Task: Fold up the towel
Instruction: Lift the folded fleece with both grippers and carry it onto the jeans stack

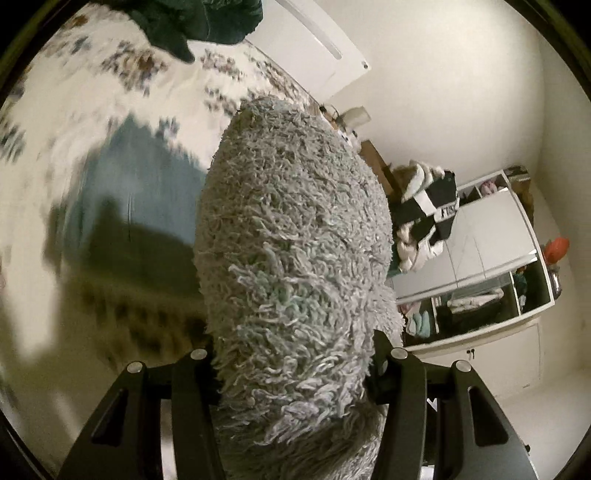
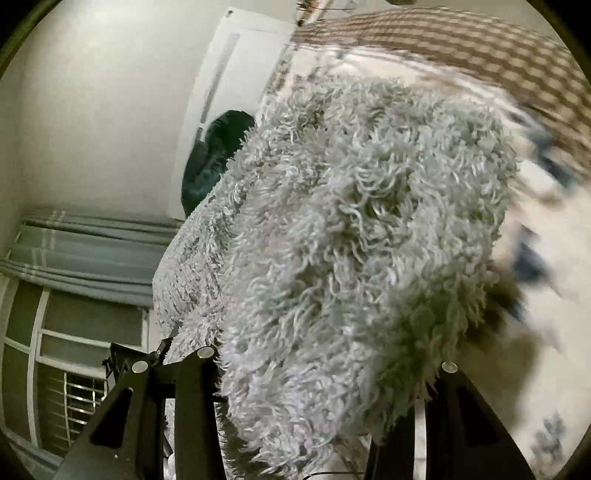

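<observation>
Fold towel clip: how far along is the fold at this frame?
Done: both grippers are shut on the shaggy grey towel, left gripper and right gripper. In hand: the towel bunched above the floral bedspread. Left: no finished fold shows.

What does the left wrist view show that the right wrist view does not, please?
Only the left wrist view shows a white open-shelf cabinet with a heap of black and white clothes beside it, and a light blue cloth lying on the bed. Only the right wrist view shows grey-blue curtains, a white-framed window and a brown checked blanket. Both show the shaggy pale grey-blue towel clamped between gripper fingers, left gripper and right gripper, over the white floral bedspread, plus a dark green cloth.
</observation>
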`<state>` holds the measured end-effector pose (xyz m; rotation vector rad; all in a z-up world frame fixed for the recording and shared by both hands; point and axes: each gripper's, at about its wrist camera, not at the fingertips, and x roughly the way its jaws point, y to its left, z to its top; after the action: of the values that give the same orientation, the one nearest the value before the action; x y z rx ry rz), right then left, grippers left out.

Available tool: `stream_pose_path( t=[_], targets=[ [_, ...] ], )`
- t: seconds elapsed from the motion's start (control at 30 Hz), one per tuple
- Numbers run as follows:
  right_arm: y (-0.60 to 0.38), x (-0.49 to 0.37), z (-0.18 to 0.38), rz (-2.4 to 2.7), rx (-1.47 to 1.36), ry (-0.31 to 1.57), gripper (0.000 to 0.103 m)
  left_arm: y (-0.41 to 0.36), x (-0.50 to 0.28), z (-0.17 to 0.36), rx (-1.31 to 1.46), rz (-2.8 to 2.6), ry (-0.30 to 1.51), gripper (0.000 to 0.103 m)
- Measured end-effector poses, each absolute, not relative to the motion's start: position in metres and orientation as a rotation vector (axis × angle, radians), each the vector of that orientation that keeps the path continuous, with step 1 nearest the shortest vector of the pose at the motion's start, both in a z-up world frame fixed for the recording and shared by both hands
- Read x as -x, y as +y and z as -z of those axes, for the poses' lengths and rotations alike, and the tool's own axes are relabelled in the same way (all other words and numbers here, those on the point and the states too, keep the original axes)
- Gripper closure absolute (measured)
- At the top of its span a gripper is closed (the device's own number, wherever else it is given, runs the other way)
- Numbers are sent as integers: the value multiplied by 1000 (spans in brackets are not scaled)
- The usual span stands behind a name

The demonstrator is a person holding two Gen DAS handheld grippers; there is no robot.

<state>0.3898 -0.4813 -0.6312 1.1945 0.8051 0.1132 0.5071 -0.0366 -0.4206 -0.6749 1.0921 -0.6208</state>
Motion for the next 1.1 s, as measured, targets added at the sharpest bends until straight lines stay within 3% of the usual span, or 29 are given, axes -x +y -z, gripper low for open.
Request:
stream_pose_path(
  t=[0.23,0.43,0.63,0.77,0.9,1.1],
  targets=[
    [-439,-540,674,-106,-1181,794,57,3,-647,469,604,586,1128,53],
    [-406,-588,726,-59,-1108,904,57,40,-684,541,603,508,1268,48],
    [-402,-599,729,-12,-1061,992,29,49,-669,534,602,456,1273,37],
    [-411,-602,697,70,-926,1031,11,34,-649,488,360,346,1213,22],
    [-406,-600,654,180,-704,1088,2,21,-621,462,192,270,1166,9],
    [-395,-582,567,320,-368,1078,1,7,-577,426,42,190,1143,6]
  ],
)
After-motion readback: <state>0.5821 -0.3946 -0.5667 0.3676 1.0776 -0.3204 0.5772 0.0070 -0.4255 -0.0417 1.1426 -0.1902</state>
